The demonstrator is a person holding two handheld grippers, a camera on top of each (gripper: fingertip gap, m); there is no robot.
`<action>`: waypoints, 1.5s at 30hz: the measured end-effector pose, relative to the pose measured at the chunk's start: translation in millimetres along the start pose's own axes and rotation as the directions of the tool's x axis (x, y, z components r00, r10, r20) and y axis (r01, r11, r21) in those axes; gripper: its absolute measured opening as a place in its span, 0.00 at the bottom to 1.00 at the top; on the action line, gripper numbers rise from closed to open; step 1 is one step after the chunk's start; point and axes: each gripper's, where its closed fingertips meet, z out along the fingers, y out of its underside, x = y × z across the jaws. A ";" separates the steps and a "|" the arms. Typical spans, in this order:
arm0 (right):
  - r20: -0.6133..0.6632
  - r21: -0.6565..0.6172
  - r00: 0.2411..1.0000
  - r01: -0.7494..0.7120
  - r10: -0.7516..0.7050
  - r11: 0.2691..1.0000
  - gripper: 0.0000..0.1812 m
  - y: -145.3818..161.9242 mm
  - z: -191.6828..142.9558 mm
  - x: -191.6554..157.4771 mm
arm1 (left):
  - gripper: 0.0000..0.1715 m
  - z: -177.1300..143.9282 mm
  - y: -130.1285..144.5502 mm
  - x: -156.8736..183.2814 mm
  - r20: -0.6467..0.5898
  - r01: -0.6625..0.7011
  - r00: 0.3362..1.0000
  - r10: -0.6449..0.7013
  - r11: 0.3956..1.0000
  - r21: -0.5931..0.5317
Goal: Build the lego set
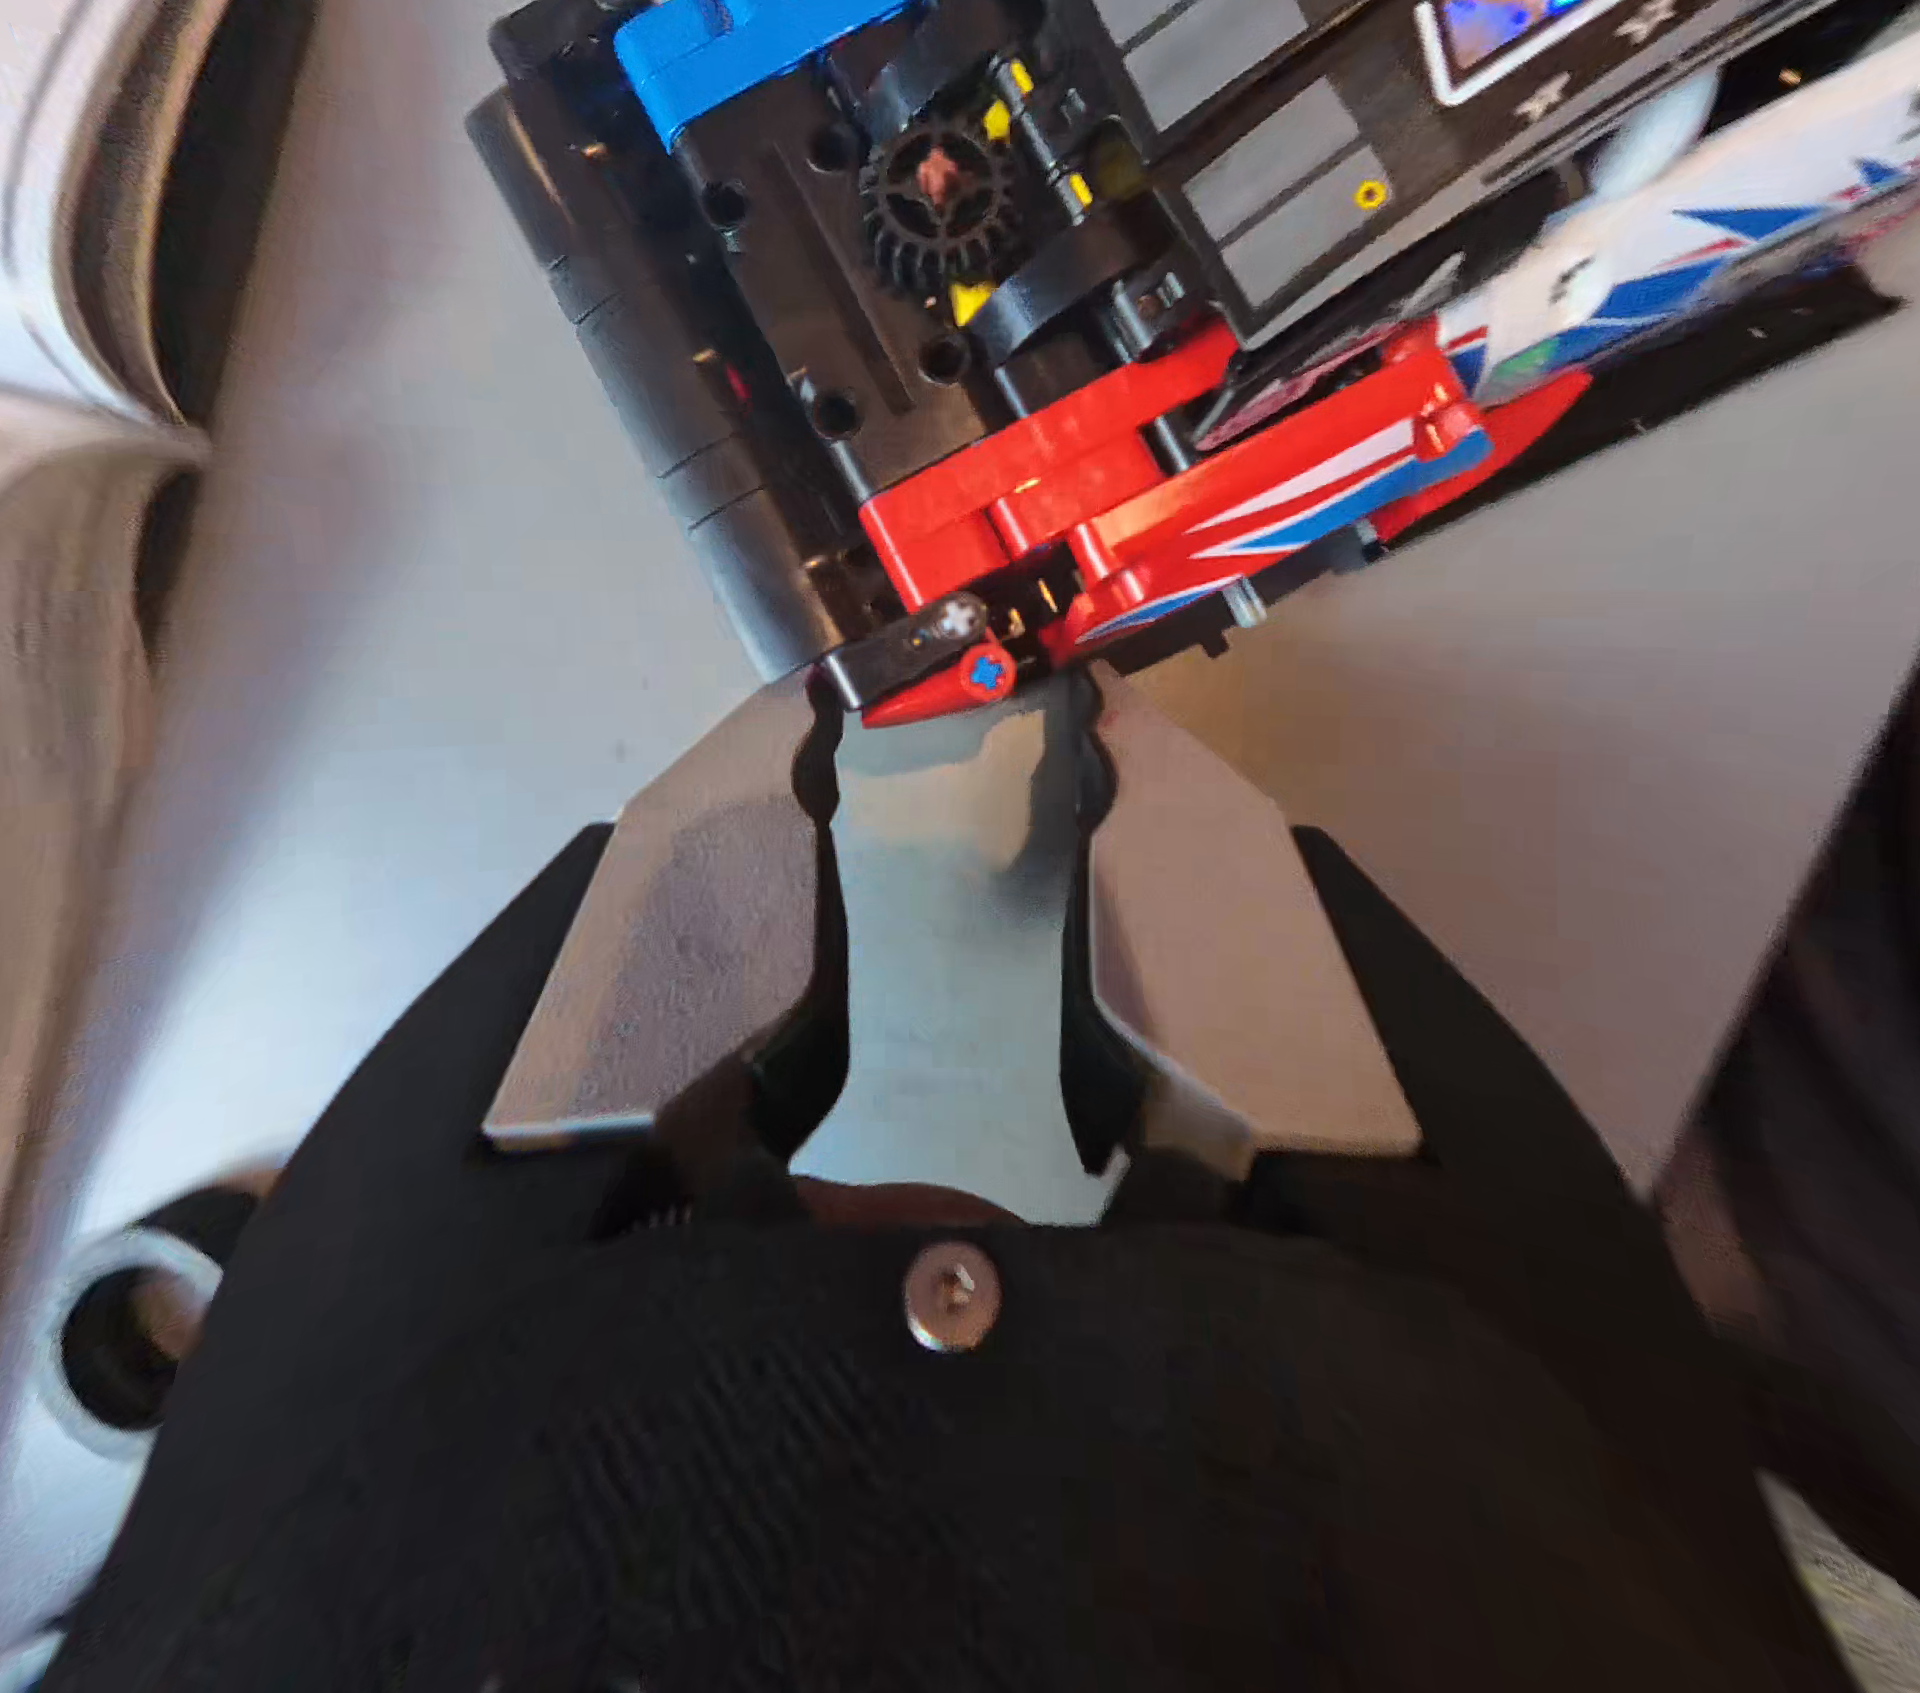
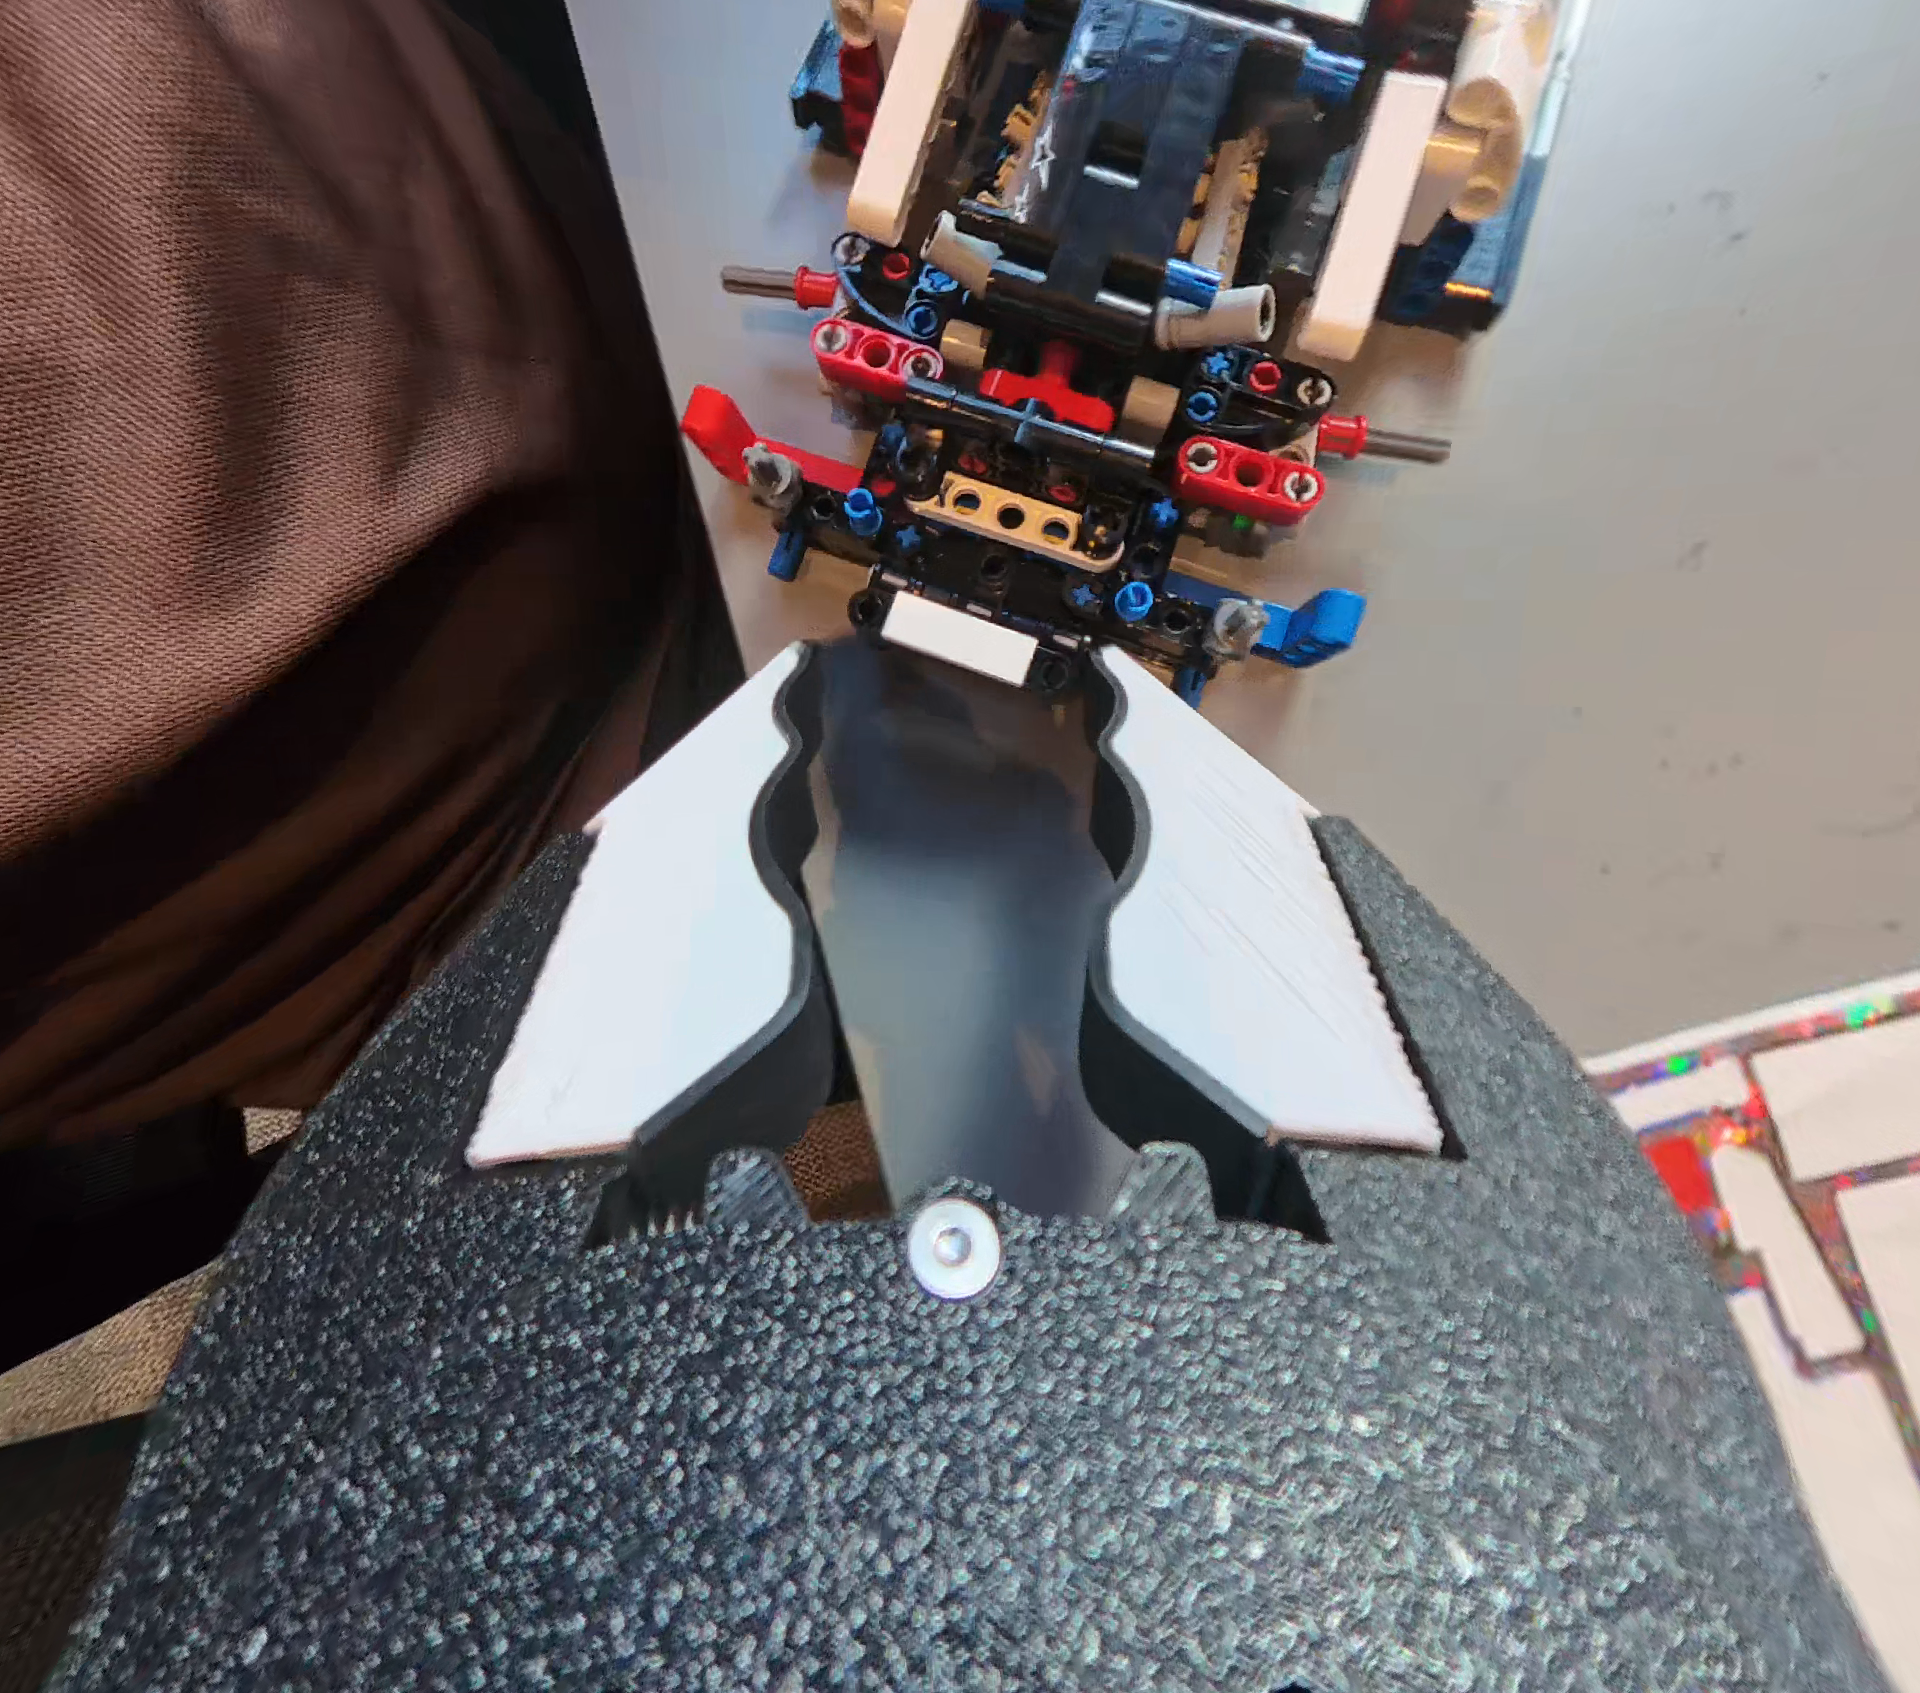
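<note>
The lego car (image 1: pixel 935 313) is a black, red, blue and white Technic model. In the left wrist view it is tilted, and its underside shows with a black gear (image 1: pixel 940 194). My left gripper (image 1: pixel 951 693) is shut on a red and black corner at one end of the car. In the right wrist view the car (image 2: pixel 1070 355) lies on the grey table (image 2: pixel 1662 500), seen from above. My right gripper (image 2: pixel 951 661) is closed around the black beam and white piece (image 2: pixel 956 641) at its near end.
An open instruction booklet (image 1: pixel 73 105) lies at the left of the left wrist view. A sticker sheet (image 2: pixel 1808 1228) lies at the table's lower right. A person's brown garment (image 2: pixel 260 448) fills the left of the right wrist view. The tips of one gripper are about 25 cm away from the tips of the other.
</note>
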 end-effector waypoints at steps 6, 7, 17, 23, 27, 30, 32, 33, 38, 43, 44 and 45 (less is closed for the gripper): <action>-0.017 0.018 1.000 -0.003 0.003 1.000 0.27 4.5 -2.1 -29.5 | 0.12 56.1 -92.0 -39.9 0.134 -0.088 0.988 0.075 0.992 0.093; -0.010 0.026 1.000 0.012 -0.012 1.000 0.25 0.1 1.0 -35.3 | 0.09 67.3 -113.3 -42.7 0.139 -0.095 0.987 0.075 0.985 0.145; -0.117 0.267 0.991 0.096 -0.067 0.959 0.10 -42.4 -20.0 -24.9 | 0.18 42.3 -148.7 -19.7 0.124 -0.096 0.991 0.057 0.936 0.339; -0.243 0.401 0.963 -0.010 0.117 0.916 0.11 -49.9 -41.0 26.5 | 0.17 22.6 -88.2 10.6 0.132 -0.145 0.986 0.105 0.930 0.338; -0.255 0.340 0.963 0.010 0.082 0.941 0.11 -41.2 -29.6 29.0 | 0.17 14.8 -68.3 15.5 0.181 -0.201 0.973 0.144 0.913 0.355; -0.282 0.343 0.957 0.029 0.074 0.939 0.11 -38.5 -30.7 34.1 | 0.17 3.3 -67.7 13.8 0.209 -0.232 0.965 0.157 0.884 0.407; -0.314 0.390 0.943 0.019 0.114 0.921 0.11 -41.6 -39.9 45.0 | 0.18 -0.5 -66.8 11.1 0.185 -0.210 0.972 0.142 0.878 0.430; -0.340 0.418 0.929 0.010 0.146 0.908 0.11 -43.0 -46.2 53.8 | 0.18 -2.1 -66.6 8.7 0.173 -0.195 0.976 0.130 0.876 0.441; -0.473 0.490 0.824 -0.046 0.311 0.870 0.19 -35.9 -70.1 107.1 | 0.21 -10.7 -66.3 -9.6 0.157 -0.109 0.987 0.036 0.865 0.490; -0.506 0.527 0.783 -0.052 0.362 0.848 0.20 -45.0 -74.6 142.7 | 0.22 -20.5 -68.4 -17.2 0.160 -0.070 0.987 -0.022 0.835 0.546; -0.525 0.506 0.775 -0.046 0.351 0.861 0.20 -44.3 -71.8 148.7 | 0.22 -20.7 -68.3 -17.8 0.161 -0.066 0.987 -0.027 0.835 0.547; -0.547 0.479 0.768 -0.037 0.332 0.877 0.19 -42.9 -68.4 153.6 | 0.22 -20.6 -68.3 -18.2 0.160 -0.065 0.987 -0.029 0.835 0.546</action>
